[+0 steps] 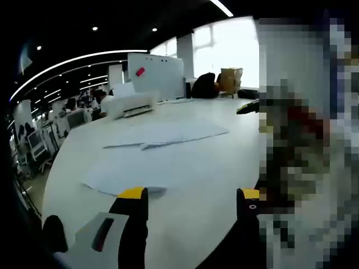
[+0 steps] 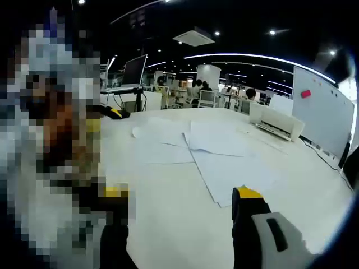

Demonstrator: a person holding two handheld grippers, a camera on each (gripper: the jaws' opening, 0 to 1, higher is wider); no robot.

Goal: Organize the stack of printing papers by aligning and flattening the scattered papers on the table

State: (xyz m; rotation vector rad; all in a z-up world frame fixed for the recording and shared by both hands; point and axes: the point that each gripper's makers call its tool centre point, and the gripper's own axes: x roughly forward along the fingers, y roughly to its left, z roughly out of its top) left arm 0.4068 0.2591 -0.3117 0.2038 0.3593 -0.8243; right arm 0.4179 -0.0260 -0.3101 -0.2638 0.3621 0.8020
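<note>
Thin, flat white printing papers point(image 2: 219, 154) are lying scattered and overlapping on the smooth white worktop point(image 2: 168, 218), edges pointing different ways. They are sitting at twelve o'clock from the right gripper point(image 2: 179, 196), its jaws spread and holding nothing, and likewise from the spread, empty left gripper point(image 1: 190, 196). A white printer point(image 1: 130, 105) is standing beyond, toward eleven o'clock.

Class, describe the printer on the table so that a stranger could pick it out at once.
Start at the big white table strewn with loose papers. At its far edge, before the whiteboard, sits the printer: a low white box, the one bulky thing among flat sheets.
</note>
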